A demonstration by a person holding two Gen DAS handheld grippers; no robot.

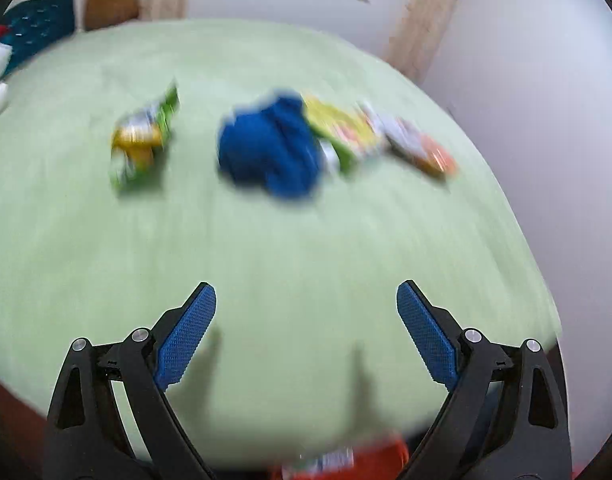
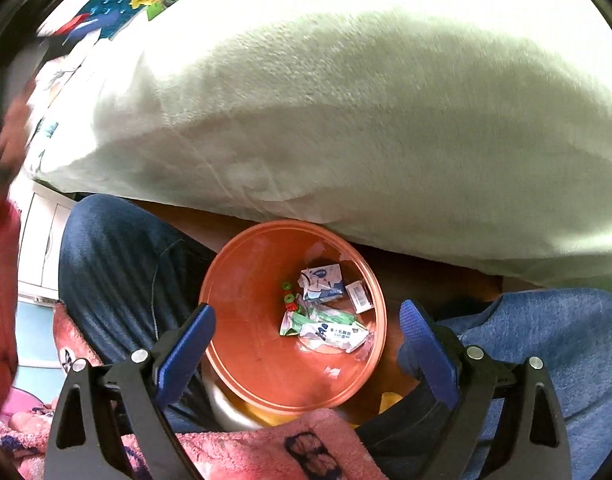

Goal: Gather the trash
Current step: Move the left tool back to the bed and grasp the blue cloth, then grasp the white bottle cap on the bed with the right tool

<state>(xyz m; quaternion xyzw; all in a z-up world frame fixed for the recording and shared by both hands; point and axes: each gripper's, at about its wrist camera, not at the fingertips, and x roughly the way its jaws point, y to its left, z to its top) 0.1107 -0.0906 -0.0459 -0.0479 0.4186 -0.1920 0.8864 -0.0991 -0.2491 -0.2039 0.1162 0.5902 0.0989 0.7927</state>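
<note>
Two views: in the left wrist view we hold our left gripper spread and empty over the green blanket; past it, snack wrappers lie either side of a blue cloth. In the right wrist view our right gripper gapes empty above the orange bucket, milk cartons inside.

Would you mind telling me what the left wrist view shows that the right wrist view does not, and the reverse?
Only the left wrist view shows the blue cloth whole, the yellow wrapper and the orange-and-white packet beside it, all blurred, ahead of the open left gripper.

Only the right wrist view shows inside the orange bin, where small wrappers lie, the person's jeans alongside, and the open right gripper above it.

Both show the green bedspread and the green snack packet.
</note>
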